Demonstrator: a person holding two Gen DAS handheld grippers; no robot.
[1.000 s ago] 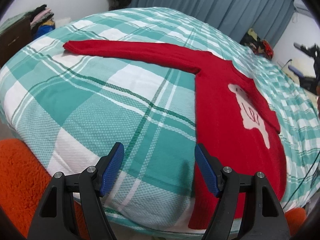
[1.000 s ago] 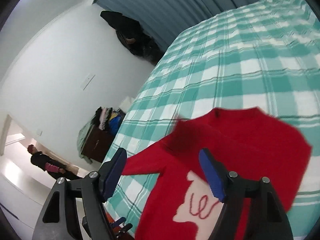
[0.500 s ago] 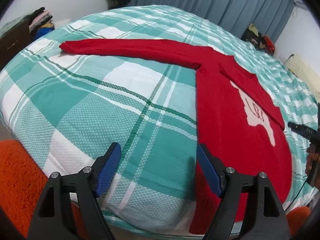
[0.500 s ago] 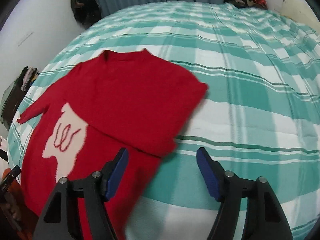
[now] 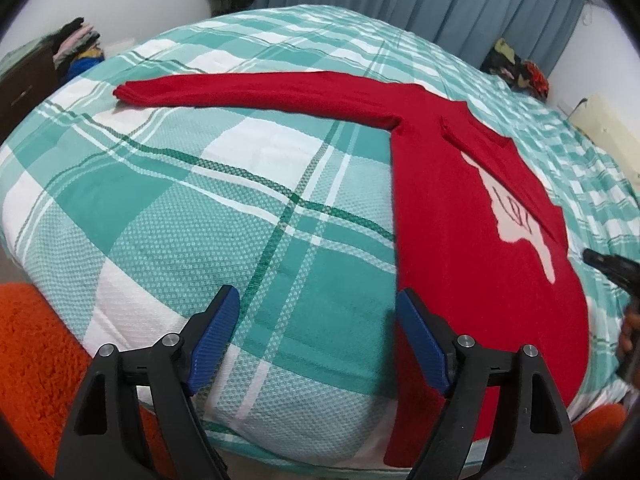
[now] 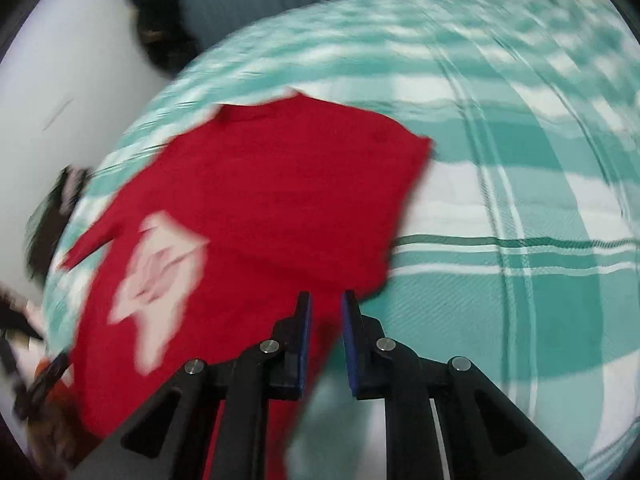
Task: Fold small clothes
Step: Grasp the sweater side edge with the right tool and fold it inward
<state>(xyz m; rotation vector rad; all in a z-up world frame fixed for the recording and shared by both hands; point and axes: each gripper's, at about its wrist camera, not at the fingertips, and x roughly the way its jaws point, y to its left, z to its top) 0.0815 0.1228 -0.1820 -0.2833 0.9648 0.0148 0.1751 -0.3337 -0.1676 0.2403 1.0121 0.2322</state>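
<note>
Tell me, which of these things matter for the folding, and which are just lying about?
Part of the job:
- red sweater
- checked bedspread it lies on
- left tool, open
- right tool, closing at the sweater's edge

Just lying about:
- clothes pile
- orange rug
- curtain

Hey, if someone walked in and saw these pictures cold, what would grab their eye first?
The bright red sweater spread on the teal plaid bedspread, one sleeve stretched far to the left, the other side already folded over its white chest patch. Next, the right gripper, jaws closing over the sweater's near edge, and the left gripper, opening above bare bedspread.
</note>
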